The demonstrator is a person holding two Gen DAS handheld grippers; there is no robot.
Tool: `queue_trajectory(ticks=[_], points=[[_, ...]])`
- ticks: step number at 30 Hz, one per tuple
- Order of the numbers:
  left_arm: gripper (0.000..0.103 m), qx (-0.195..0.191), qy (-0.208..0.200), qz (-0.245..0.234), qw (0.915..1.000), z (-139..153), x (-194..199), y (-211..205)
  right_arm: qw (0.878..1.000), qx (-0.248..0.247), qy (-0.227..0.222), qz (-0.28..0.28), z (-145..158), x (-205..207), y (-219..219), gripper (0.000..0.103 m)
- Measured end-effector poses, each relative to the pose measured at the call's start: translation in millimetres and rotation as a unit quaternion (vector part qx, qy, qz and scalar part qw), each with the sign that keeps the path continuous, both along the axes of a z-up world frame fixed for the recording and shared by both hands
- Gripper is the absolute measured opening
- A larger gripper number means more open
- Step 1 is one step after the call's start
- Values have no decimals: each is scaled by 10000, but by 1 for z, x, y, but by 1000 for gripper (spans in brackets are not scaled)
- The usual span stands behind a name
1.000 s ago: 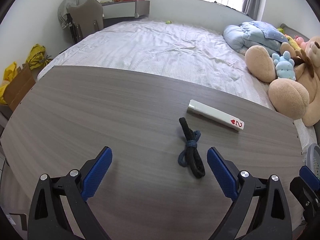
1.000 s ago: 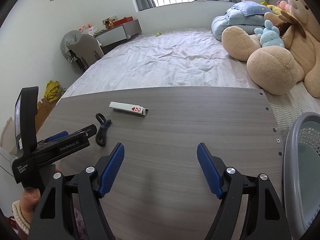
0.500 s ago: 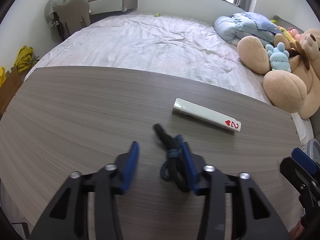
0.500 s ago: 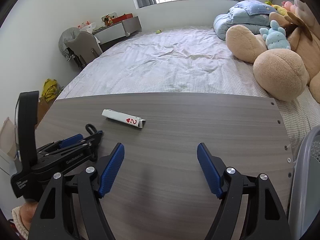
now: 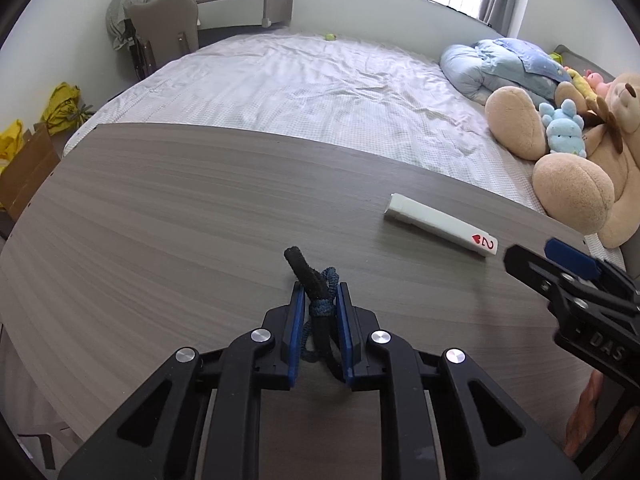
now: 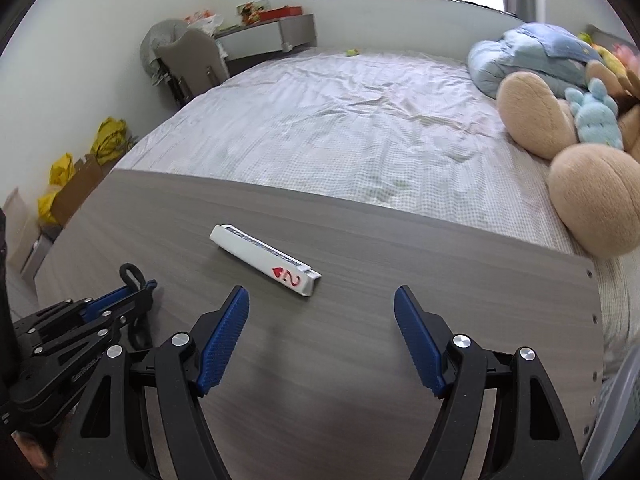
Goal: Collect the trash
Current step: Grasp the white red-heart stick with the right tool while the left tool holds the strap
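1. Left gripper (image 5: 318, 300), bottom centre of the left wrist view: jaws are closing on a dark knotted cord (image 5: 316, 296), and the blue pads touch it on both sides already. One end of the cord sticks out past the fingertips, the rest runs back between the jaws.
2. The cord lies on the grey wood table (image 5: 160, 220), approx. in the middle of the near part.
3. Right gripper (image 6: 322, 340), bottom of the right wrist view: jaws wide apart, nothing between them, only bare table.
4. White folded card box (image 6: 264, 258) with a red heart and "2" lies on the table just above the right gripper's left pad, apart from it.
5. Bed (image 5: 320, 92) behind the table; big teddy bear (image 5: 580, 168) at the right edge of the frame.
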State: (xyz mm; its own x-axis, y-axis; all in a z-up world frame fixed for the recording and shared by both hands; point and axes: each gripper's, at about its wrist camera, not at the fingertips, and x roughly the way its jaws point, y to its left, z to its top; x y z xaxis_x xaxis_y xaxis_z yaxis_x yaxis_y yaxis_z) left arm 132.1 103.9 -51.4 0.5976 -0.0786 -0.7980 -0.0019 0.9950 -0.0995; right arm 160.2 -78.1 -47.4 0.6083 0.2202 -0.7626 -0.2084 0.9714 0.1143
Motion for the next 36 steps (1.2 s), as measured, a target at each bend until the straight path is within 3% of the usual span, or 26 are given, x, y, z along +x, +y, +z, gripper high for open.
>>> queue_trajectory(ticks=[4,14,17,20,21,24,36], points=[[16,-85,27,16,10000,1,-1,4,9985,-401,21,382,-7,22,21,72],[16,-184,15,17,9998,-1,-6,12,9928,-824,227,837,-27,45,52,68],[16,-208,20,33,9998,0,-6,13,9927,-667,266,965,-26,47,56,55],[16,-200,-16,34,9998,2,-8,14,9918,-645,219,1085,-24,41,60,27],[16,-198,-21,29,9998,2,-9,15,9918,-642,221,1082,-24,39,61,21],[16,-214,-46,11,9998,4,-13,13,9938,-505,280,955,-22,31,57,15],[16,-110,-182,-427,9989,27,-49,-27,9997,-114,219,26,-5,-51,-4,15]])
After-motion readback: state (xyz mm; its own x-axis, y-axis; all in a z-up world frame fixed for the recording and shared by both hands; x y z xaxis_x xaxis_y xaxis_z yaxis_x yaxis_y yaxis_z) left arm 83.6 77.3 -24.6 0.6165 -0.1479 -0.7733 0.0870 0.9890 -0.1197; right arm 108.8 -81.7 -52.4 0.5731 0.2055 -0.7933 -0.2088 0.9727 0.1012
